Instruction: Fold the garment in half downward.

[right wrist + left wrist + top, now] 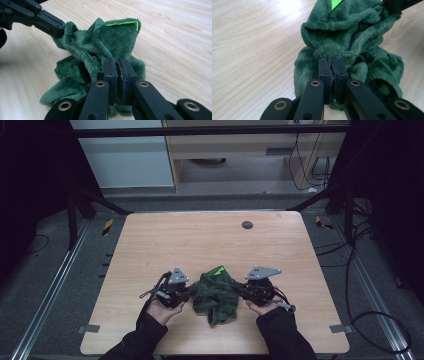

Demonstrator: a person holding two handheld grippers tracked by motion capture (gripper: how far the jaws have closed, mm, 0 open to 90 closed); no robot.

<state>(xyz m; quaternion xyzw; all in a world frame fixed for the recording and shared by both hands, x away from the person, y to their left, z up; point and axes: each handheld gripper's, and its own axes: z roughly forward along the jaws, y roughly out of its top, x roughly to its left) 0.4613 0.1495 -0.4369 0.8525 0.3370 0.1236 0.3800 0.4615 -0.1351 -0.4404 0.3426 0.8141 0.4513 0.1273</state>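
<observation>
The wooden table (150, 245) lay bare across its far half and along both side edges, leaving open passage there. 1 small dark disc (247, 224) sat near the far edge. Near the front edge, the bunched green cloth (216, 295) filled the gap between the 2 grippers, left gripper (190, 293) and right gripper (239, 292).

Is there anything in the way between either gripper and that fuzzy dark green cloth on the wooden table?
Nothing visible. The left gripper is shut on one side of the fuzzy dark green cloth, and the right gripper is shut on the opposite side. Around it the light wooden table is bare, apart from a small dark disc near its far edge.
</observation>
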